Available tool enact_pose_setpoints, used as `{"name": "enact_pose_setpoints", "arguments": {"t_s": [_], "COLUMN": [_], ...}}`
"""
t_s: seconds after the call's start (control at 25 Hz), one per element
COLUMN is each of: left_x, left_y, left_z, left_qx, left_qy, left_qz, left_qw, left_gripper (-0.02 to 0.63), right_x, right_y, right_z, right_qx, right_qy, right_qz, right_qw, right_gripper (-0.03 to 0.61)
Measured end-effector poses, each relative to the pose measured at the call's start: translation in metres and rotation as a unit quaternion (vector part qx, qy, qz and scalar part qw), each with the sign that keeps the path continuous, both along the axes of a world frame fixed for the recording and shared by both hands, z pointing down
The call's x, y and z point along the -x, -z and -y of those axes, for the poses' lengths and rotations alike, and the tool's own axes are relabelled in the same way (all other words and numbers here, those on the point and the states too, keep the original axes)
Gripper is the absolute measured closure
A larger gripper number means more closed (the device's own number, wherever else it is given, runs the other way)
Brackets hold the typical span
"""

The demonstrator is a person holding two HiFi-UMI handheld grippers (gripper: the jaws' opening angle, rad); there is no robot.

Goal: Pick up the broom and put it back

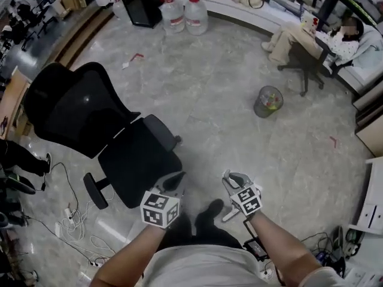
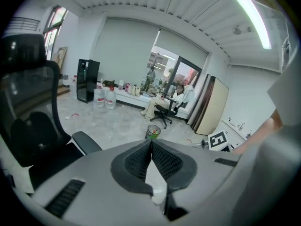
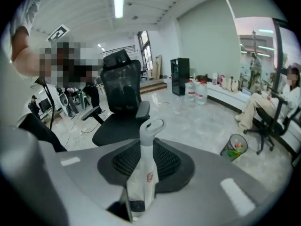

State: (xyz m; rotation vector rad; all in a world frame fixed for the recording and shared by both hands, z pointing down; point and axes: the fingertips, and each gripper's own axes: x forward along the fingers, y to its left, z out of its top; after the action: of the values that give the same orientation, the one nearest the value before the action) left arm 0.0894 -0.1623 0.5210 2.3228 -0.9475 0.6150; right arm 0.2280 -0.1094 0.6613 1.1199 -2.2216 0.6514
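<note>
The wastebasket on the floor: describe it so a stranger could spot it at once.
On the grey floor, find the person seated at the head view's upper right. Before that person's chair stands a round mesh wastebasket, alone holding bright green and yellow litter.

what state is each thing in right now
left tongs: shut, tips together
right tongs: shut on the broom handle
office chair: upright, seat empty
waste bin: upright, rubbish inside
water jugs: upright, side by side
</note>
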Motion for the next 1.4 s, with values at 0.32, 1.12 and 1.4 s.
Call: {"name": "enact_pose_setpoints", "arguments": {"t_s": [0.32, 1.12, 1.4], "left_x": [0.160, 0.436, 0.453], "left_y": [0.079, 0.100, 0.123], "left_z": [-0.045, -0.129, -0.129], "left_qx": [-0.045, -0.046, -0.058], "left_qy": [0.095, 0.148, 0.157], "left_qz": [-0.014, -0.056, -0.079], "left_qw": [0.9944, 0.9863, 0.9826], "left_gripper": [0.606, 0.606, 0.606], "right_x": [0.146, 0.445, 0.461], "right_y": [0.109, 0.098, 0.097], "right_z": [-0.024, -0.001, 0.046], "right_qx": [-0.077, -0.069, -0.049], "right_qy": [0.110, 0.133, 0.080], "right_qz": [-0.023, -0.066, -0.062], "right_qw": [0.991, 0.987, 0.994], "right_gripper": [0.494, 0.490, 0.482]}}
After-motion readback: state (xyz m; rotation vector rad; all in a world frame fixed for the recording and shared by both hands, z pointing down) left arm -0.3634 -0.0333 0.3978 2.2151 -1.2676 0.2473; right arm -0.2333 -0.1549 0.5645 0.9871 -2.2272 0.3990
